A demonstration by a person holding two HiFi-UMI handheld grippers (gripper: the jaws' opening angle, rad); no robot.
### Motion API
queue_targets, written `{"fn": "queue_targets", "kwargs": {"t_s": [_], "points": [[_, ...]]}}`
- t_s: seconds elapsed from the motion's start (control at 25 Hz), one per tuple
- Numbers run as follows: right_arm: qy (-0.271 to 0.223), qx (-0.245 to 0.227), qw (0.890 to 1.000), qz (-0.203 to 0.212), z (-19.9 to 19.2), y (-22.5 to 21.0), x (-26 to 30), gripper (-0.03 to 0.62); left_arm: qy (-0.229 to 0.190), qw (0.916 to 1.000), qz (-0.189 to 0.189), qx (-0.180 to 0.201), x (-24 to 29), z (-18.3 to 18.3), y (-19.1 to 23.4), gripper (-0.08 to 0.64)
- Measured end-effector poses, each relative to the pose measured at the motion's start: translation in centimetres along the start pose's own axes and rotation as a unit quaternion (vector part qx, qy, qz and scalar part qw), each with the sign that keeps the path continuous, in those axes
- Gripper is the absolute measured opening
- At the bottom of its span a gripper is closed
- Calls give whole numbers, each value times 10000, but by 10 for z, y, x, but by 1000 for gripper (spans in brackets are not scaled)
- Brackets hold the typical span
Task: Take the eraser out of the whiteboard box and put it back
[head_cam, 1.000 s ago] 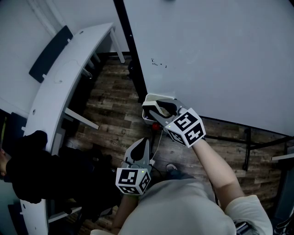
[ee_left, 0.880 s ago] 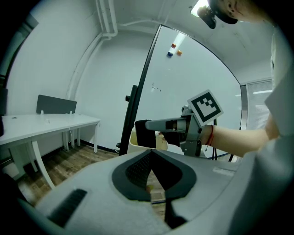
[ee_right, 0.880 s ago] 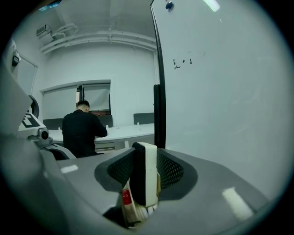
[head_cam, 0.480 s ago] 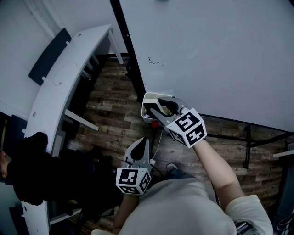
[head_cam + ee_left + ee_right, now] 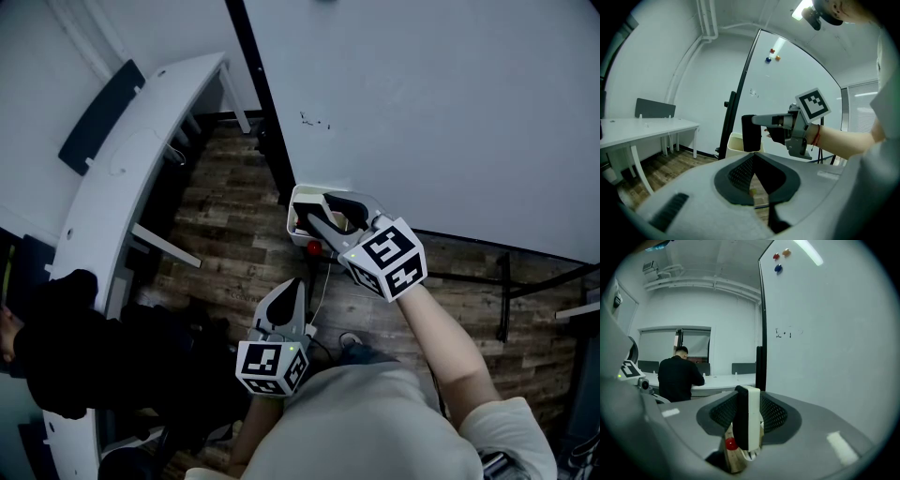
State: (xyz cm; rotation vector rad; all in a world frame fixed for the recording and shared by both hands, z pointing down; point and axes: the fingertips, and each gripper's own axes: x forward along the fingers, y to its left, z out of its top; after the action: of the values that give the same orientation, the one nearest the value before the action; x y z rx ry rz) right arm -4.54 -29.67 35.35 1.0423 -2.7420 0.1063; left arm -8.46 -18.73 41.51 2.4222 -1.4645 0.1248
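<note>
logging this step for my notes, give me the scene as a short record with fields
right gripper: shut on the eraser, its black felt and white back between the pads
eraser place: at the opening of the whiteboard box
whiteboard box: cream, at the lower corner of the whiteboard
left gripper: shut, holds nothing, apart from the box
task stage: eraser gripped, not yet put back

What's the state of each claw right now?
Left claw: closed, nothing in it.
Right claw: closed on the eraser.
</note>
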Motion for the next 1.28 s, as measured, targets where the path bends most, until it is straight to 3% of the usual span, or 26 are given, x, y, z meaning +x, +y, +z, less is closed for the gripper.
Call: {"fn": "queue_targets", "kwargs": {"t_s": [0.44, 1.28], "points": [[-169, -96, 9997, -132, 14, 10, -18, 151, -39, 9999, -122, 80, -10, 1, -7, 5], [-408, 68, 9963, -752, 10, 41, -83, 152, -40, 9986, -500, 195, -38, -4, -27, 5]]}}
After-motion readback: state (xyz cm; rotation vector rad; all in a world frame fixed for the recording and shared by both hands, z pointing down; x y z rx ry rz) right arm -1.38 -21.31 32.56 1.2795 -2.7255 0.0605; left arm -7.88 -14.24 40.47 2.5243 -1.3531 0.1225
